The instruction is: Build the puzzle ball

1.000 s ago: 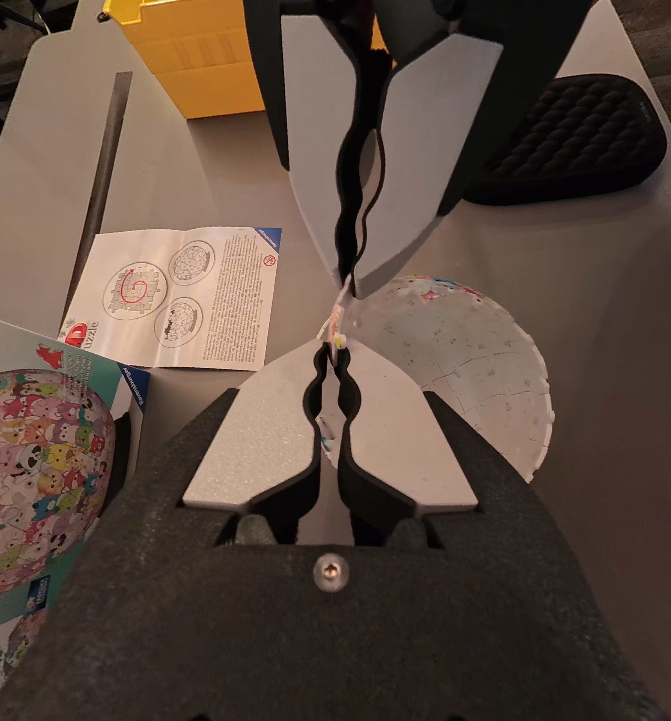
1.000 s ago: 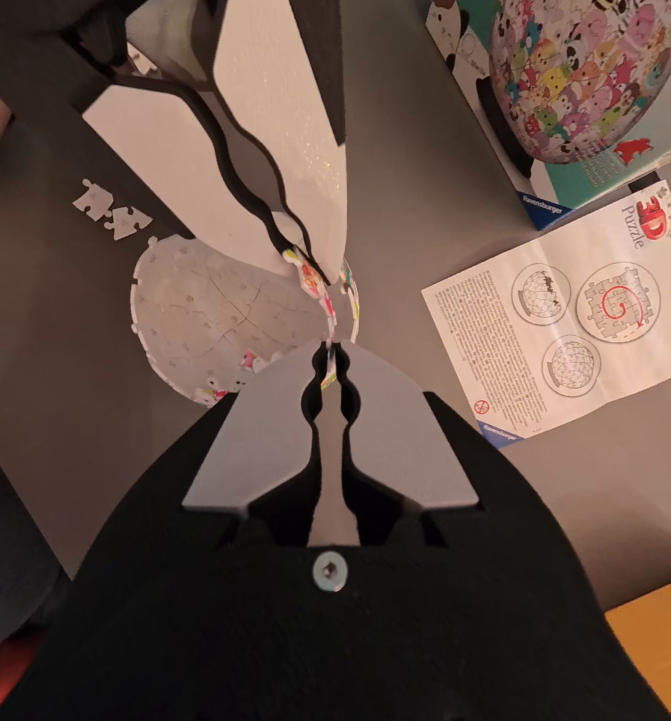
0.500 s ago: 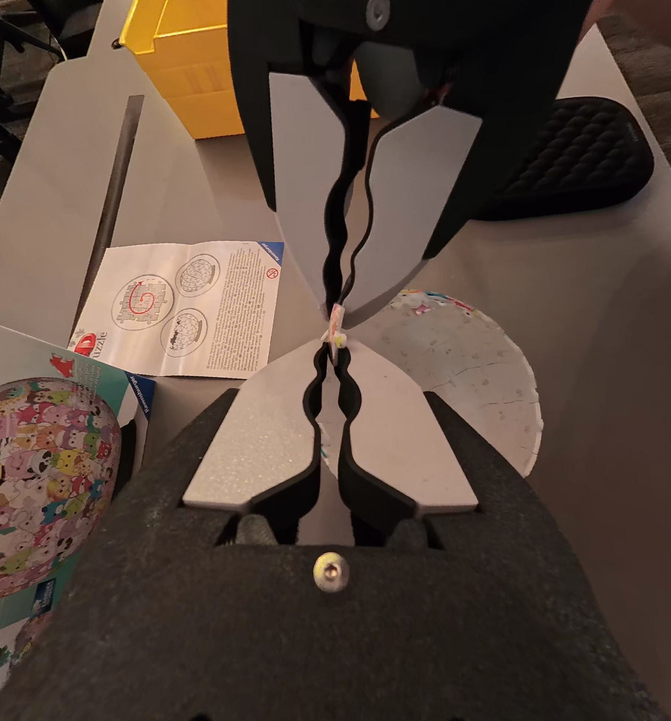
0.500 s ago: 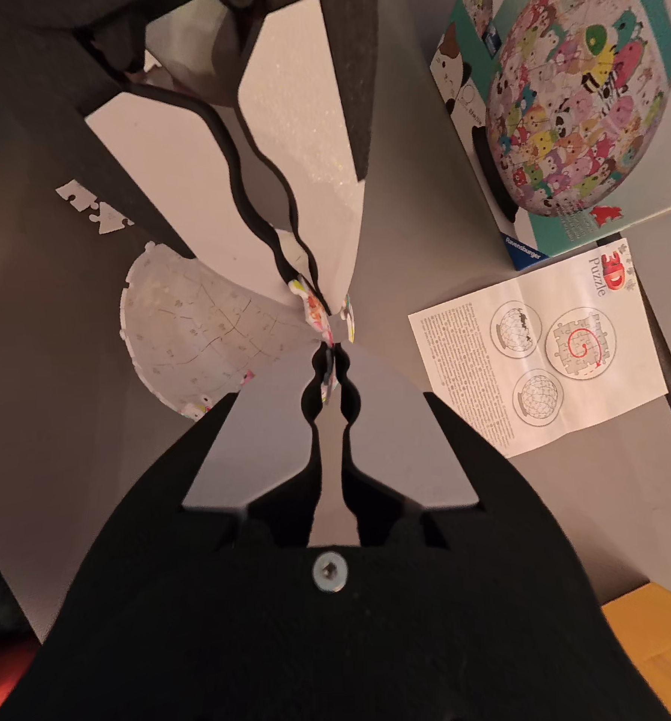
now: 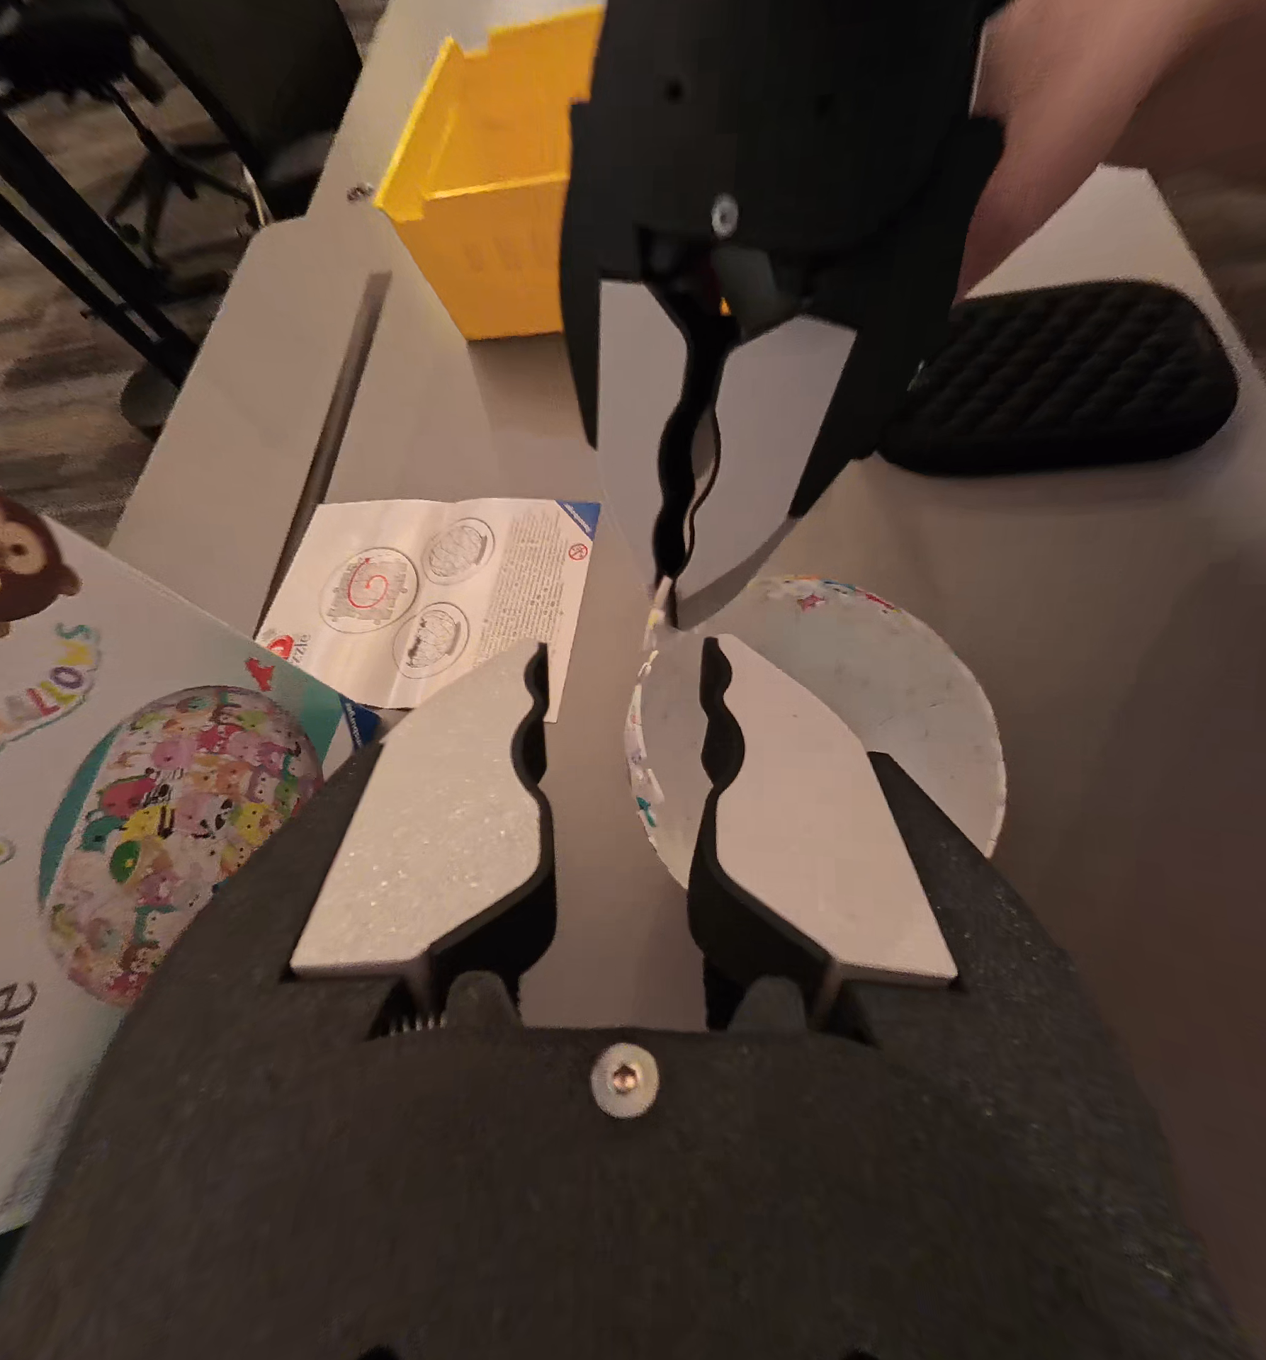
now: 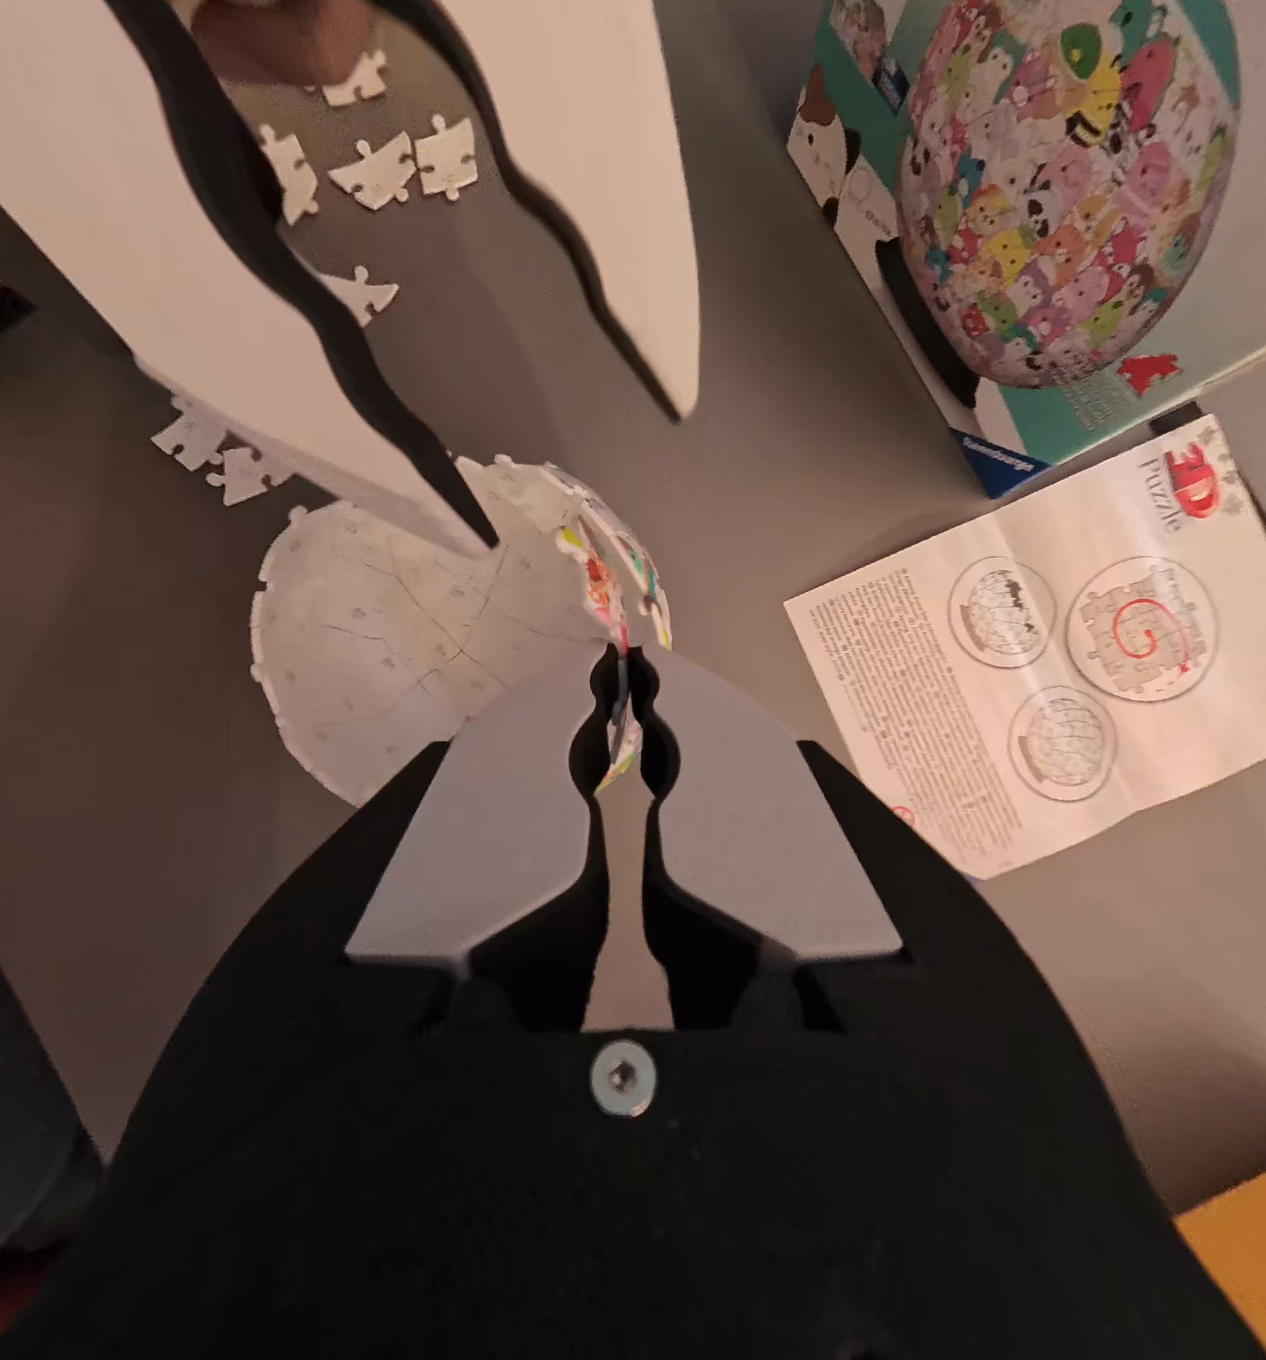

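Left gripper (image 5: pixel 621 651) spread wide right over the half-built puzzle ball (image 6: pixel 409 647) – right gripper (image 6: pixel 626 662) pinched tight on its coloured rim, instruction sheet (image 6: pixel 1056 647) lying beside the ball.

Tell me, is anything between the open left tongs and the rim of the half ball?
Nothing visible. The left tongs hang open at the rim of the half ball; the right tongs pinch that rim.
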Demonstrator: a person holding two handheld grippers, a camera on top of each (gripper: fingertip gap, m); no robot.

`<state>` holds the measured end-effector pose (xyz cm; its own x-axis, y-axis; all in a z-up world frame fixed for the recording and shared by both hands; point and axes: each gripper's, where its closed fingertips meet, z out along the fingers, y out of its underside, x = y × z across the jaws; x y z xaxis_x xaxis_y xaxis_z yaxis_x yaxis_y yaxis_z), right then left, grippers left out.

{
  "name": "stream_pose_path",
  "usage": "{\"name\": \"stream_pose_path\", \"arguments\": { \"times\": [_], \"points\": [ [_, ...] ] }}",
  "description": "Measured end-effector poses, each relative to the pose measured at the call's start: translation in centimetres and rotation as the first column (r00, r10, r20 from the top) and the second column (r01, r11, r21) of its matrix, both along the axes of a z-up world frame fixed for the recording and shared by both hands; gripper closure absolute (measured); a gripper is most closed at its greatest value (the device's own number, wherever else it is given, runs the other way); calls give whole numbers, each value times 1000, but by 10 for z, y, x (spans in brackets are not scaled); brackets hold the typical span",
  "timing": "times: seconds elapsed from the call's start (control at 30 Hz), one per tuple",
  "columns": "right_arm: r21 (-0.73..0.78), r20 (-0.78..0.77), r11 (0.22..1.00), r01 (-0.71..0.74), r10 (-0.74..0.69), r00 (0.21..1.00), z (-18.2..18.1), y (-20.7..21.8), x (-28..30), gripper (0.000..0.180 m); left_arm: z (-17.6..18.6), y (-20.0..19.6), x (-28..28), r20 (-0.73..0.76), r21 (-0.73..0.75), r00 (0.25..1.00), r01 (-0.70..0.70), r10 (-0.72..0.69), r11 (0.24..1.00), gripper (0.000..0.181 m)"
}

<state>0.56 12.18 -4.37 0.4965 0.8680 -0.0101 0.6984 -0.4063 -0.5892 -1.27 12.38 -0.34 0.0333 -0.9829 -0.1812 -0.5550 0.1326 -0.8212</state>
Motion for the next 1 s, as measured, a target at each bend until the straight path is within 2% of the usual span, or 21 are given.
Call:
{"name": "stream_pose_path", "arguments": {
  "times": [0.3,0.37,0.6,1.0],
  "points": [
    [10,52,999,38,-39,998,-9,2,0,176,-28,11,4,-75,22,997,-8,10,1000,141],
    [20,79,999,45,-47,996,-11,2,1,176,-29,13,7,-65,61,998,3,1,998,142],
    [50,135,998,31,-38,990,-16,2,1,176,-30,10,10,-35,54,999,35,-33,998,146],
    [53,162,999,12,-20,987,-19,0,4,176,-38,4,16,-58,80,995,82,-77,993,160]
  ]
}}
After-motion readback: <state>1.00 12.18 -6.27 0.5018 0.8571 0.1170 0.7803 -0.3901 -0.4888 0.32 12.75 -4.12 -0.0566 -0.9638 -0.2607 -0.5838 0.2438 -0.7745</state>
